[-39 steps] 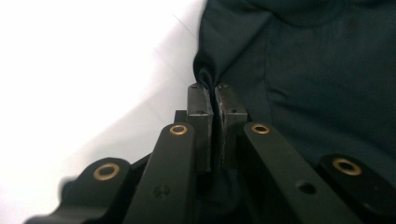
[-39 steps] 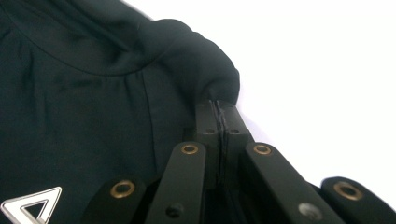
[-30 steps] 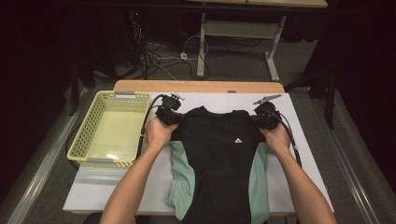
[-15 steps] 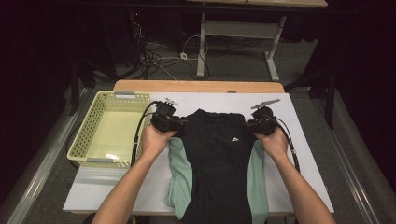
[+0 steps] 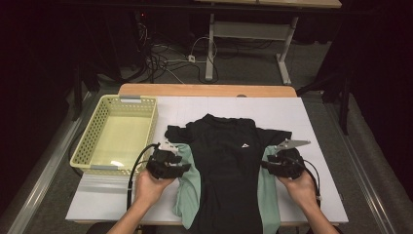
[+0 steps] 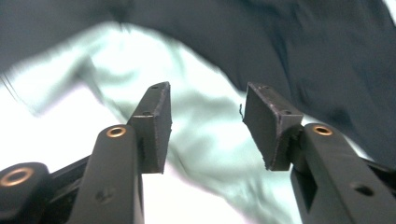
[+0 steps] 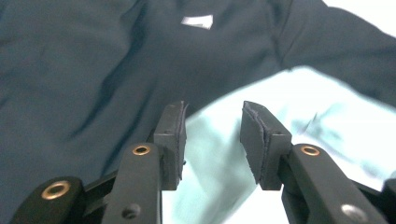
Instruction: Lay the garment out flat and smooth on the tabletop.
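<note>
the yellow basket sits at the table's left edge, well apart from the work. just right of it the left gripper hovers by the mint shirt, jaws apart with nothing pinched; they have just been opening, and in the left gripper view only mint cloth lies beyond the gap. the black shirt lies flat in the middle of the table, collar away from the person, spread over the mint one, whose edges peek out on both sides. at the right, the right gripper sits near the black shirt's sleeve, jaws likewise spread and empty, also just opening; its own view looks across dark cloth and the mint strip.

both shirts look light, soft and limp: they will sag and crease, and layers may drag along together. seams look the best hold: a sleeve hem or side edge of the black shirt, pinched so only that layer comes.
</note>
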The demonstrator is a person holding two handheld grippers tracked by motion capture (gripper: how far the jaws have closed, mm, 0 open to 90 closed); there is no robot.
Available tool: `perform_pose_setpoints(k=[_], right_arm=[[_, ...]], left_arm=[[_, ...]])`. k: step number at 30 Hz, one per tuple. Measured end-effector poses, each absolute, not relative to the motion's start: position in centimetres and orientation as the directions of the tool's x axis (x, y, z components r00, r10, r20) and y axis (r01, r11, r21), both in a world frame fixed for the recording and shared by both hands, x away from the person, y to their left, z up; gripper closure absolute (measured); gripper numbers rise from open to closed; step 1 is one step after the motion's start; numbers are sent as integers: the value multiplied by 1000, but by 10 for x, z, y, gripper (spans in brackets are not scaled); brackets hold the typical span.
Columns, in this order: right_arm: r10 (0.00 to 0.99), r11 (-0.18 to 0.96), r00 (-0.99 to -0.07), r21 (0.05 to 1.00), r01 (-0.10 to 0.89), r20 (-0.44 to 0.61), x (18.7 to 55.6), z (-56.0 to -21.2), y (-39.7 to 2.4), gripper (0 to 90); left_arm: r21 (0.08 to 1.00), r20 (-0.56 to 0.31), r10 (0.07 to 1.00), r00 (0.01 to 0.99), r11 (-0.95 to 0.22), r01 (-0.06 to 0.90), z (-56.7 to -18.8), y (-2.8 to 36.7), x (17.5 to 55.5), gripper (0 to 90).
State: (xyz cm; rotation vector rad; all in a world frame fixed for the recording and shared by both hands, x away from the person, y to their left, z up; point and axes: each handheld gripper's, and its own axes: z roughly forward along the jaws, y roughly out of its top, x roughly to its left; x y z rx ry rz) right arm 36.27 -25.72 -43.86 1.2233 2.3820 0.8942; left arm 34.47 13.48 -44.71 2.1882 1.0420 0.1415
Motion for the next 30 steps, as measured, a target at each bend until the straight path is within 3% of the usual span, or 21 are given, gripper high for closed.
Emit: perform_pose_setpoints(k=[9, 12, 15, 17, 22, 25, 30], right_arm=[[817, 418, -576, 651, 634, 37, 328, -456, -269, 616], [825, 404, -564, 658, 635, 39, 326, -458, -271, 638], [830, 413, -557, 655, 633, 15, 322, -459, -271, 657], [832, 416, -554, 650, 635, 9, 319, -460, -272, 665], [828, 430, -561, 634, 643, 7, 315, -464, -274, 721], [808, 456, -590, 628, 630, 5, 312, -463, -273, 839], [788, 496, -616, 612, 616, -19, 306, -462, -271, 859]], left_arm=[[599, -252, 698, 670, -432, 675, -468, 139, 312, 496], [594, -236, 687, 688, -458, 661, -472, 133, 313, 594], [581, -211, 669, 713, -500, 642, -471, 130, 312, 772], [576, -224, 658, 719, -506, 642, -470, 130, 311, 840], [580, -255, 656, 711, -485, 655, -467, 134, 306, 855], [580, -260, 656, 708, -480, 658, -467, 139, 297, 856], [585, -248, 641, 726, -498, 640, -461, 144, 283, 857]])
